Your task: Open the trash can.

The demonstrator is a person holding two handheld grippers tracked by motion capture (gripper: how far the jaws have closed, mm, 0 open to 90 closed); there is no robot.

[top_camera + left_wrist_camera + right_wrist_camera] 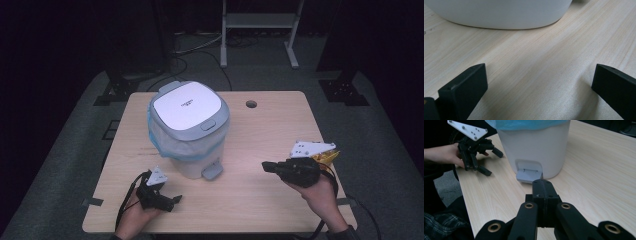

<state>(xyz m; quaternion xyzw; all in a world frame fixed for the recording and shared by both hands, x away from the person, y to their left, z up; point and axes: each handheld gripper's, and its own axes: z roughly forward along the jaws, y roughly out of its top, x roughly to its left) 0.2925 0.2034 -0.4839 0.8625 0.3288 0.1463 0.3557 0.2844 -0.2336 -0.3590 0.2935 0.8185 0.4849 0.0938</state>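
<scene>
1. The left hand-held gripper [176, 200] rests low on the worktop [270, 130], jaws spread wide and grasping nothing; the left gripper view shows bare wood between them and the white bin wall just ahead.
2. The pedal bin [189, 127] stands upright at the worktop's left-centre, lid down, blue liner [159, 142] folded over its rim.
3. Its foot pedal [213, 171] sticks out low at the front, towards the person, its long axis along that line.
4. The right hand-held gripper [266, 166] is clenched empty, pointing left at the pedal, which lies just ahead in the right gripper view. I judge this hand better lined up to press it.
</scene>
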